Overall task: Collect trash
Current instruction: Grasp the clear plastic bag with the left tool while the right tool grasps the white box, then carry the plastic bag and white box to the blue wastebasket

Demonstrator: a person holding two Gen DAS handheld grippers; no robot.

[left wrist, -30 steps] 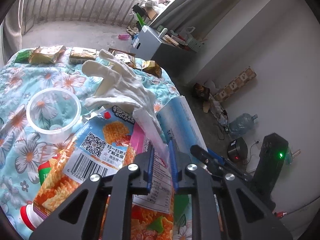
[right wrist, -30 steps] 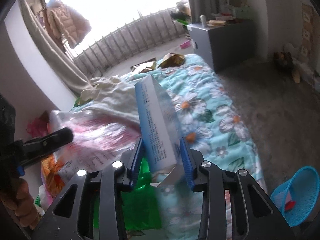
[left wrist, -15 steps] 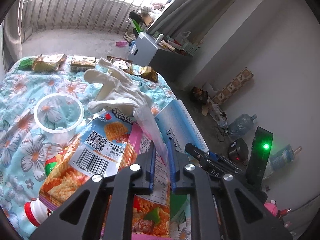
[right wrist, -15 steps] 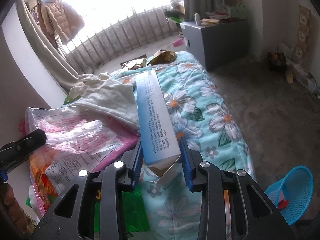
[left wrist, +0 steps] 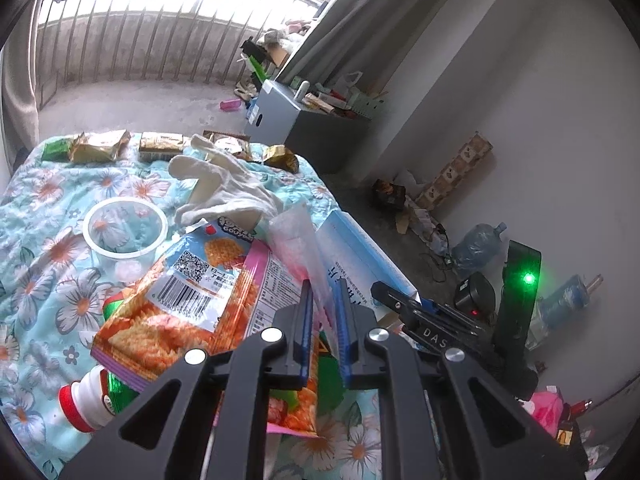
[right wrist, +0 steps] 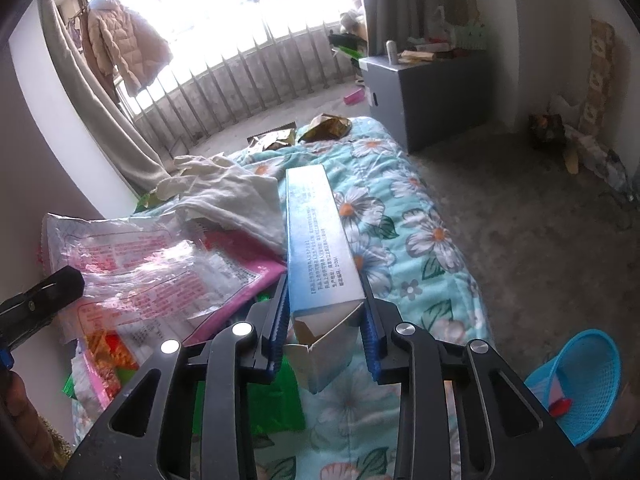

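While pinched between the blue pads of the left tool (left wrist: pixel 324 300), a clear plastic bag (left wrist: pixel 298 236) w/ pink print rises up and away from the tips; jaws have just been closing and now stand nearly together, only the thin film between them. Right wrist view shows the same bag (right wrist: pixel 152 264) spread wide at left, lifted off the bed, w/ the left tool's black finger (right wrist: pixel 48 292) at its edge. Right tool (right wrist: pixel 324 308) is partly open and clamped on a long blue-and-white carton (right wrist: pixel 316 240), pads pressing both long sides near its open, torn end; carton points away from the tool, above the bed. Jaws have eased slightly closer. Left wrist view shows the carton (left wrist: pixel 360 252) just right of the bag.

Beneath the bag: orange snack packet (left wrist: pixel 176 304) w/ barcode and QR label, lying on a pink-edged wrapper (left wrist: pixel 264 280). Behind them, a white cloth glove (left wrist: pixel 224 188), fingers toward the window. Left of the packet, a clear plastic cup (left wrist: pixel 124 232), upright, rim up. Near lower left, a small white bottle (left wrist: pixel 84 400) w/ red cap, on its side. Far edge of the bed: row of gold and green wrappers (left wrist: pixel 100 146).

All rest on a floral blue quilt (right wrist: pixel 420 240) covering the bed. Right of the bed, on the grey floor, a blue mesh basket (right wrist: pixel 580 384), tipped toward the camera. Beyond the bed, a grey cabinet (right wrist: pixel 424 96) by the curtain.
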